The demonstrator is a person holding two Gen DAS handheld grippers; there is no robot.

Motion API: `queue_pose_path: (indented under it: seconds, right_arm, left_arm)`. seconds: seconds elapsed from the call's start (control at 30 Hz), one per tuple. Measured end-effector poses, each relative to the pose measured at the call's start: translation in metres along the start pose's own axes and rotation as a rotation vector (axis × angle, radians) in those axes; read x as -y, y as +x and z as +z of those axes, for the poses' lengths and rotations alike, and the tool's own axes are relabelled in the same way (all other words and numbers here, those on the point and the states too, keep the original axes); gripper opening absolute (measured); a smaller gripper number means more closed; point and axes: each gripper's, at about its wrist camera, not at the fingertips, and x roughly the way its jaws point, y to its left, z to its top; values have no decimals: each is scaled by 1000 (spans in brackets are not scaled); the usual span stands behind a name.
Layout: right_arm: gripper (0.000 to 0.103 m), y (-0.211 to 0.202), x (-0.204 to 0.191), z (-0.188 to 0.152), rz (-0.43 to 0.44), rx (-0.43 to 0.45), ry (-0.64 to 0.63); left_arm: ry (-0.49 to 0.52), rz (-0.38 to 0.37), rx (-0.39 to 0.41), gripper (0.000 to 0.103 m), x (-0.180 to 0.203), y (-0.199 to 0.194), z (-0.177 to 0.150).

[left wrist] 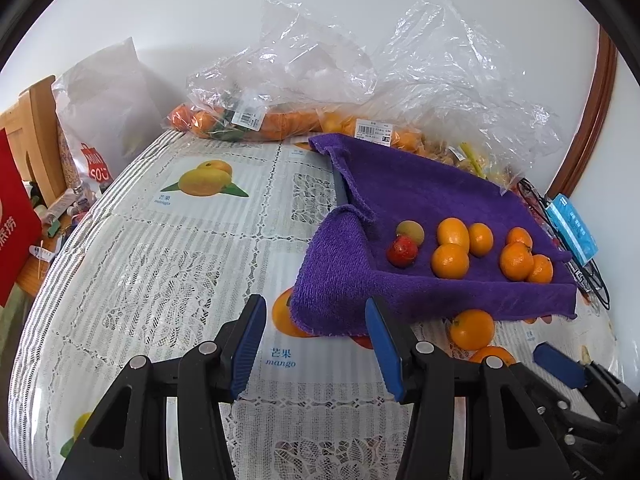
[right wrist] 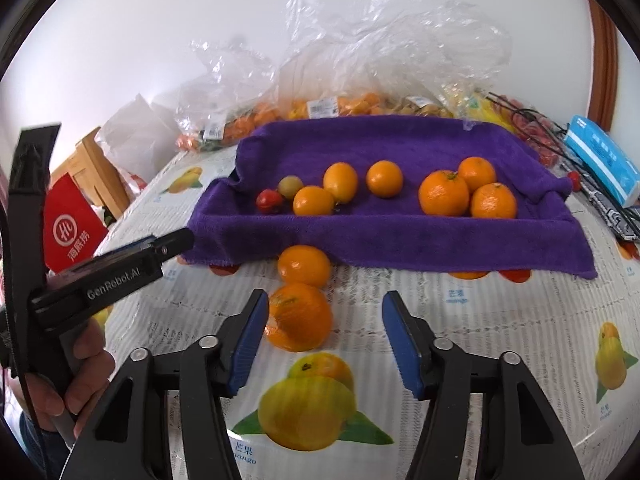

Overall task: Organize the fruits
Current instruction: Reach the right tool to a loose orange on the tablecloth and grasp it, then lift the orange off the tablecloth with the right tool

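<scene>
jaws of the right gripper (right wrist: 324, 344) stand part open and hold nothing; the left pad touches or nearly touches the side of the near orange (right wrist: 300, 318), while the right pad is well clear of it. jaws of the left gripper (left wrist: 316, 344) also stand part open and empty, over the worktop (left wrist: 160, 280) beside the towel's corner

worktop carries a lace-and-fruit-print cloth. clear bags (left wrist: 360, 80) of fruit lie along its far edge by the wall. purple towel (right wrist: 400, 236) lines a shallow tray, its edges folded over the rim. in it sit three oranges (right wrist: 444, 194) bunched at the right, three smaller orange fruits (right wrist: 340, 182) in the middle, then a pale green fruit (right wrist: 290, 186) and a red fruit (right wrist: 268, 201) at the left

a second orange (right wrist: 304, 266) rests just in front of the towel, touching the near orange
</scene>
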Motion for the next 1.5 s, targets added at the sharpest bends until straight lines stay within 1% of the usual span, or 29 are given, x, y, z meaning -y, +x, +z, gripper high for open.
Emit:
queue_pose_path:
  seconds: [0.07,0.23,0.47,0.53,0.57,0.67,0.87,1.03,1.13,1.23,1.33,1.4,1.5]
  right_arm:
    - [51,6,-2,-3,15,-16,-4]
    - [51,10,-7,-4,29,-11,-11]
    - [51,20,-16,-2,59,-32,-39]
    - [45,28,-18,-4,36,-62,-53]
    - [44,32,-19,-5,25,-81,-56]
    - [43,30,-15,-3,44,-64,-38]
    - [43,28,-5,-3,46,-54,4]
    - [43,15,8,-5,-15,-19,-16]
    - [43,7,27,-7,-61,-13,-16]
    - [43,-1,52,-10,-132,-9,-8]
    - [43,-3,71,-13,-182,-27,-9]
    - [43,-4,81,-15,-195,-32,7]
    - [43,-4,90,-15,-160,-32,51]
  left_arm:
    - [-5,-4,-8,49,-1,1,0]
    - [1,5,-8,49,0,2,0]
    - [-1,16,-14,49,-1,4,1]
    - [-9,21,-20,49,-3,5,1]
    - [-15,23,-27,49,-4,7,1]
    - [-36,6,-39,49,-8,8,2]
    - [-36,14,-44,49,-7,9,2]
    - [-22,21,-48,49,-4,10,1]
    - [-14,13,-55,49,-2,11,0]
    - [-2,6,-61,49,1,12,-1]
    - [5,7,-73,49,4,13,-2]
    - [9,0,-85,49,5,15,-3]
    - [26,7,-83,49,9,16,-5]
